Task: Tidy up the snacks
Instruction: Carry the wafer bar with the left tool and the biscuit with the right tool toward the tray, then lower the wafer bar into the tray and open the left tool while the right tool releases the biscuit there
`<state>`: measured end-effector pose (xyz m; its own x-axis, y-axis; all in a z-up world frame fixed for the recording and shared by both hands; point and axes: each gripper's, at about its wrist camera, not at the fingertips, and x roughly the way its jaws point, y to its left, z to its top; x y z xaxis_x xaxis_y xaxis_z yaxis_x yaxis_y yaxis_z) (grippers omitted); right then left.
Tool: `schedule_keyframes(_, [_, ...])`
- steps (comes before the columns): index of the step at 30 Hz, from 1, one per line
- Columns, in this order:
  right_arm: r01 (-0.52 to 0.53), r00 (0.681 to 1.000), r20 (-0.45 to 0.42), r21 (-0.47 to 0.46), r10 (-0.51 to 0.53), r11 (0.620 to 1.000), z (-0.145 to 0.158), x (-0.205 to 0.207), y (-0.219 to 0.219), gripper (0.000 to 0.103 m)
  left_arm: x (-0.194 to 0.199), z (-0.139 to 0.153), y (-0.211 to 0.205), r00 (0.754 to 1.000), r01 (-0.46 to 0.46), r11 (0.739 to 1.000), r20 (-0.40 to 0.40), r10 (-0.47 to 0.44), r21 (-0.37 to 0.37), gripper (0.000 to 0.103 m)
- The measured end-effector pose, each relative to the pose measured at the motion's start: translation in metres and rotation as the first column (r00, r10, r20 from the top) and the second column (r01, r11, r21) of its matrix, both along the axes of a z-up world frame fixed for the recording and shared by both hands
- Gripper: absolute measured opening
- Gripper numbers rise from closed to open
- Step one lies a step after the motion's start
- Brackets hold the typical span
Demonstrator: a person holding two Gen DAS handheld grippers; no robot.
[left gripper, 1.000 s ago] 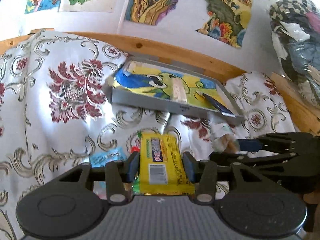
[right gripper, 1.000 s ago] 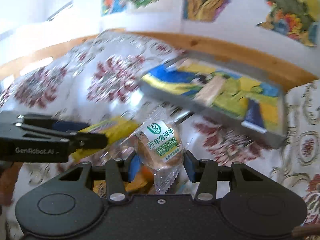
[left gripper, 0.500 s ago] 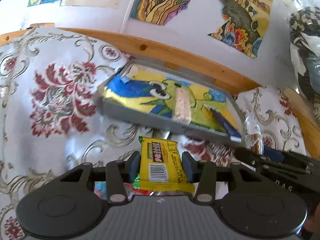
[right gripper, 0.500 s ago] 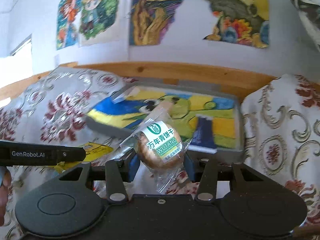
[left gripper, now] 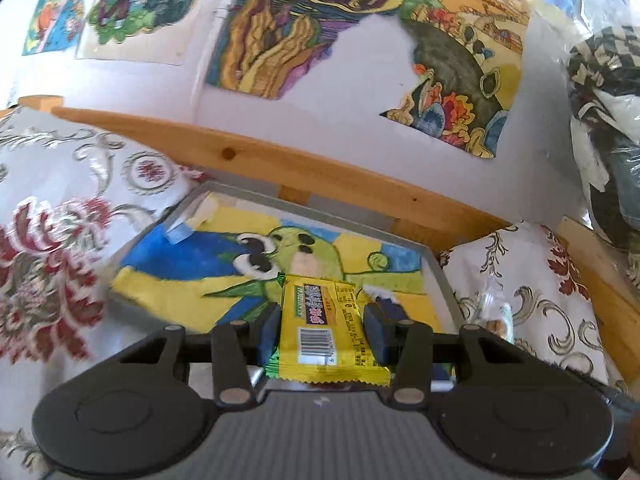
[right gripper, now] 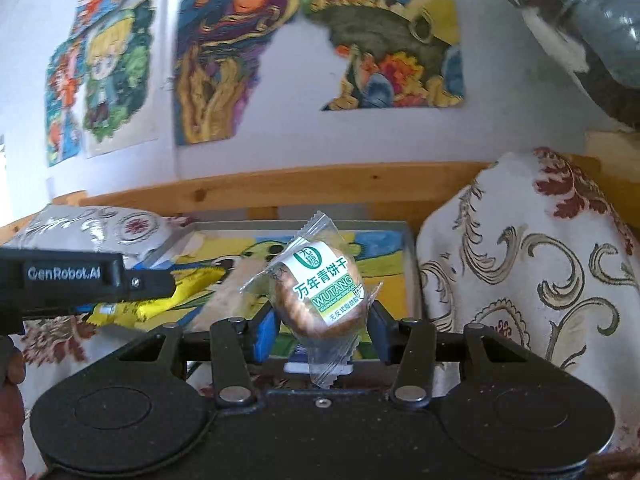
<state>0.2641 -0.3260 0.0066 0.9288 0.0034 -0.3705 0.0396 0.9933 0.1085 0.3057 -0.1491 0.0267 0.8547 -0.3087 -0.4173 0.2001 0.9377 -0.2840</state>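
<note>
In the left wrist view, the left hand-held gripper [left gripper: 322, 330] is clamped on a yellow snack bar [left gripper: 324, 328], barcode toward the camera, held above the near part of a grey tray [left gripper: 444, 280] lined with a green-and-yellow cartoon drawing. Only this view shows the bar's printed face; the right wrist view catches it edge-on, beside the left gripper's black arm marked GenRobot.AI.

The right hand-held gripper [right gripper: 322, 330] is clamped on a wrapped round biscuit [right gripper: 320, 296] with a green-and-white label, held in front of the same tray. In the left view that biscuit is only a blurred shape at the right, probably its wrapper.

The biscuit hides much of the tray floor, and a pale oblong item [right gripper: 232, 292] in the tray is too blurred to identify. The tray sits on a floral cloth [left gripper: 52, 248], with a wooden rail [left gripper: 320, 172] and wall posters [left gripper: 296, 28] behind.
</note>
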Motion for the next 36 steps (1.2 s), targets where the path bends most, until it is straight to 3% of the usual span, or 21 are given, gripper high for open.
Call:
schedule_keyframes(15, [0.057, 0.997, -0.056, 0.157, -0.048, 0.986, -0.017, 0.04, -0.042, 0.051, 0.06, -0.023, -0.061, 0.996, 0.062, 0.993, -0.07, -0.055, 0.101, 0.049])
schedule_keyframes(23, [0.054, 0.995, -0.092, 0.177, -0.039, 0.983, -0.026, 0.047, -0.045, 0.054, 0.067, -0.033, -0.063, 0.994, 0.047, 0.994, -0.1, -0.037, 0.098, 0.049])
schedule_keyframes(29, [0.049, 0.995, -0.095, 0.181, -0.032, 0.982, -0.025, 0.048, -0.045, 0.057, 0.073, -0.035, -0.055, 0.989, 0.037, 0.998, -0.145, -0.029, 0.055, 0.05])
schedule_keyframes(36, [0.059, 0.996, -0.068, 0.146, -0.05, 0.988, -0.021, 0.043, -0.045, 0.073, 0.07, -0.023, -0.05, 0.994, 0.022, 0.999, -0.112, -0.019, 0.03, 0.052])
